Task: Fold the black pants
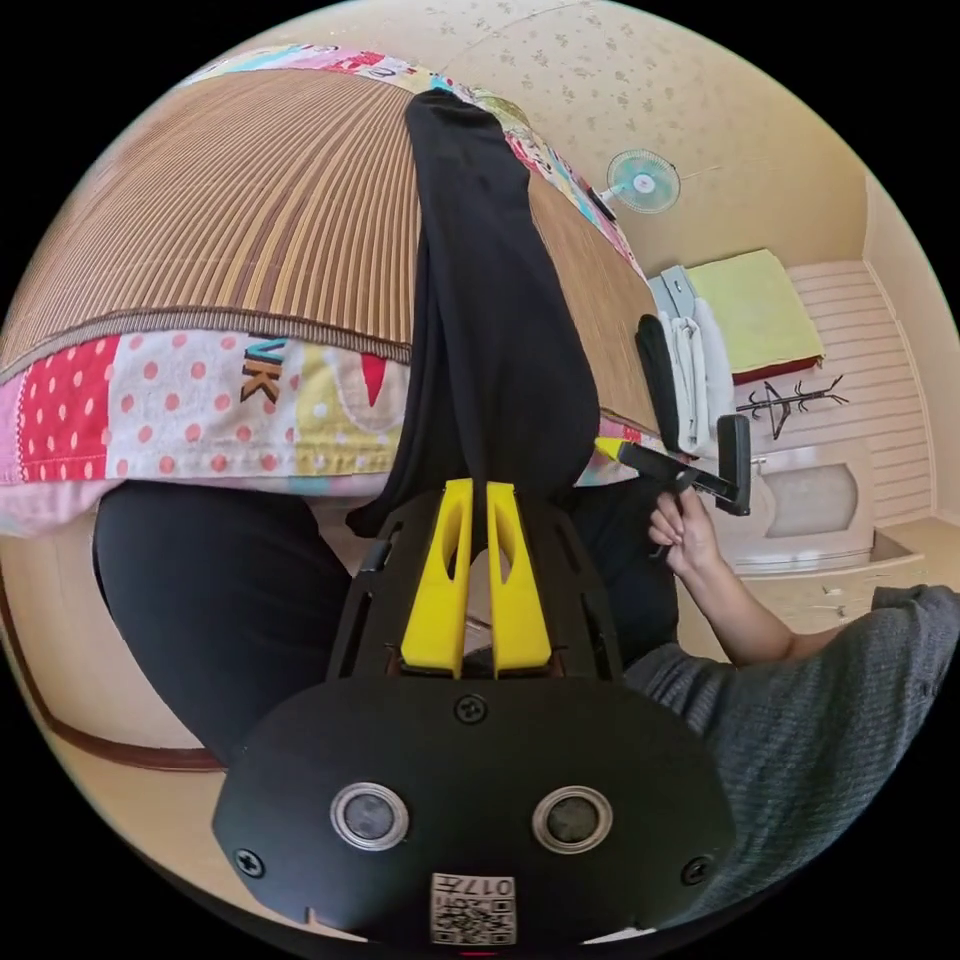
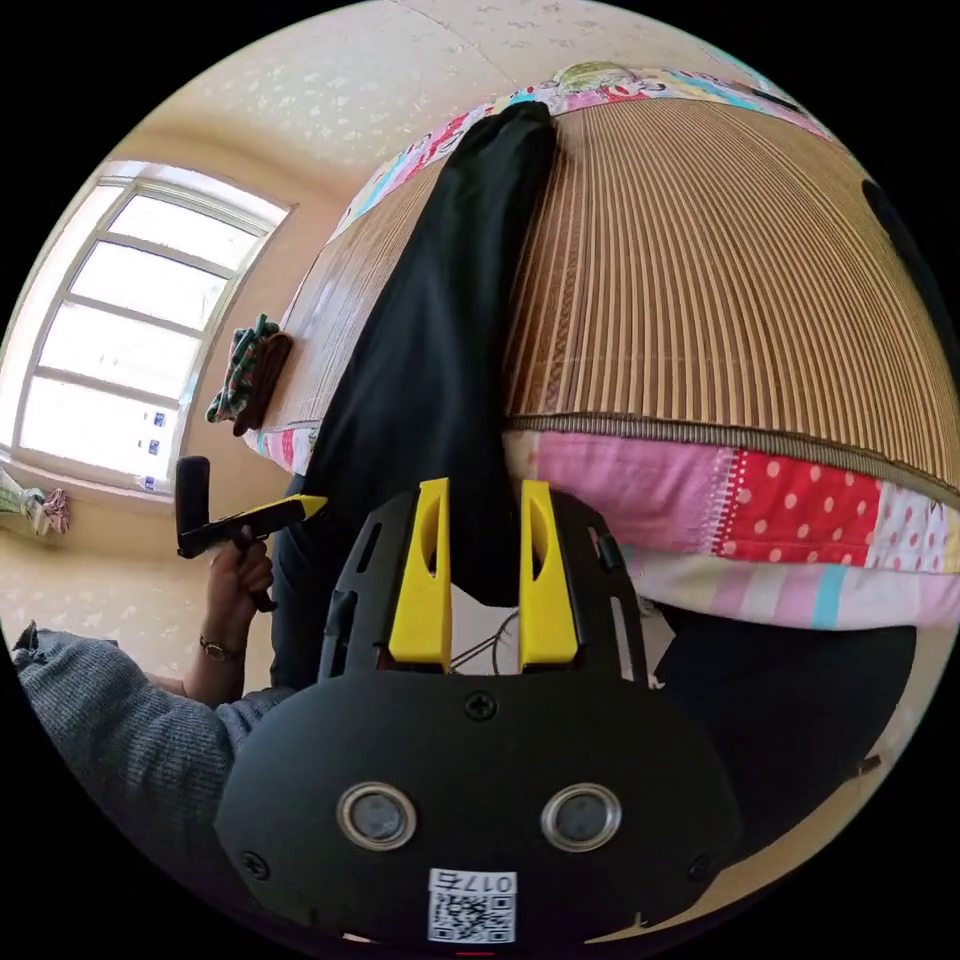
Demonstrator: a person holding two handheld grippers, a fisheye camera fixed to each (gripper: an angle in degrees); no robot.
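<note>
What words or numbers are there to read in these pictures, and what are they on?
"VK": brown letters on the patchwork quilt, seen sideways; more letters may be hidden.
Stickers on the left gripper and right gripper: square codes with small characters, left unread.
Nothing else carries writing.

Brown letters "VK", rotated sideways, are printed on the pink-dotted patchwork quilt [image 1: 200, 400] edge, at 9 o'clock in the left gripper view. Remaining quilt lettering is too small to resolve.
</note>
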